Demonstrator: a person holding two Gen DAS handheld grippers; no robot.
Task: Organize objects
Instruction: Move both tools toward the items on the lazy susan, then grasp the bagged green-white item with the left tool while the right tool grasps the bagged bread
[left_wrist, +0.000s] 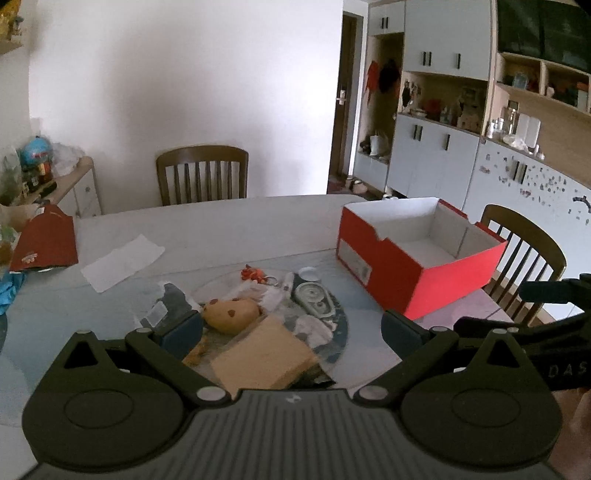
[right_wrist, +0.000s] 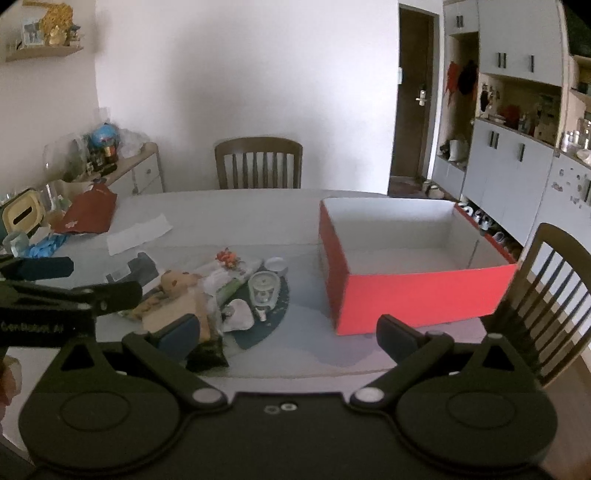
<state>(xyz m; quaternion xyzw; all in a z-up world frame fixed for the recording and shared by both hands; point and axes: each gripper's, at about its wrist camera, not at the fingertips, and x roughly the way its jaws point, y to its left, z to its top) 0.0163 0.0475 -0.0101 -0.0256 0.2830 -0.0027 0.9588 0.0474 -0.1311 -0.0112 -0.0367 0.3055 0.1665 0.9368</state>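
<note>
A pile of small things lies on the table's glass turntable (left_wrist: 341, 334): a yellow plush toy (left_wrist: 231, 314), a tan sponge block (left_wrist: 264, 354), a clear correction-tape case (left_wrist: 314, 299), an orange keychain charm (left_wrist: 253, 275) and a small white cap (left_wrist: 308, 274). My left gripper (left_wrist: 291, 332) hovers open just above the sponge, empty. An empty red box (left_wrist: 417, 254) with white inside stands at the right. In the right wrist view the same pile (right_wrist: 221, 291) sits left of the red box (right_wrist: 406, 266). My right gripper (right_wrist: 286, 334) is open and empty over the table's near edge.
A white paper sheet (left_wrist: 122, 258) and a red bag (left_wrist: 46, 242) lie at the table's left. Wooden chairs stand at the far side (left_wrist: 201, 173) and at the right (right_wrist: 546, 295). A side cabinet (right_wrist: 136, 173) with clutter stands left; wall cupboards (left_wrist: 436, 155) line the right.
</note>
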